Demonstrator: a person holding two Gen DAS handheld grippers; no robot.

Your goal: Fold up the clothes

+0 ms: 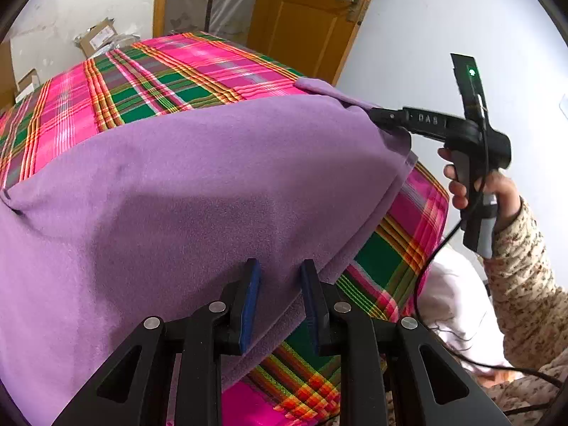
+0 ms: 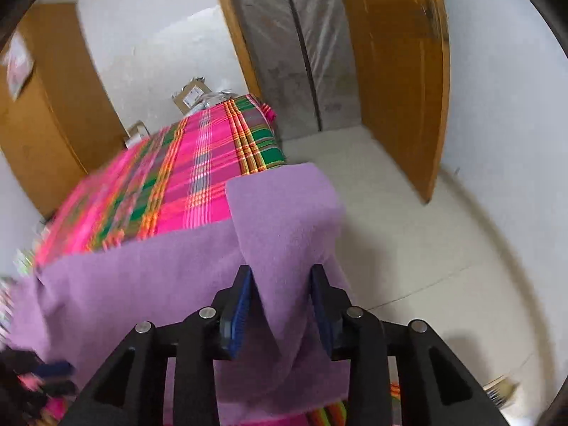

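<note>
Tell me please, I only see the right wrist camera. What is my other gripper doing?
Observer: The left gripper sits at the near edge of the purple cloth, jaws apart.
Child: Who holds the right one?
Observer: A hand in a speckled sleeve holds the right gripper by its handle.
Child: Is anything lit on it?
Observer: Yes, a green light glows on top.

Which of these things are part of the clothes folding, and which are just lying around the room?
Part of the job:
- purple cloth
- left gripper
- right gripper
- plaid bed cover it lies on

Just lying about:
- cardboard boxes
- wooden door
- white pillow
</note>
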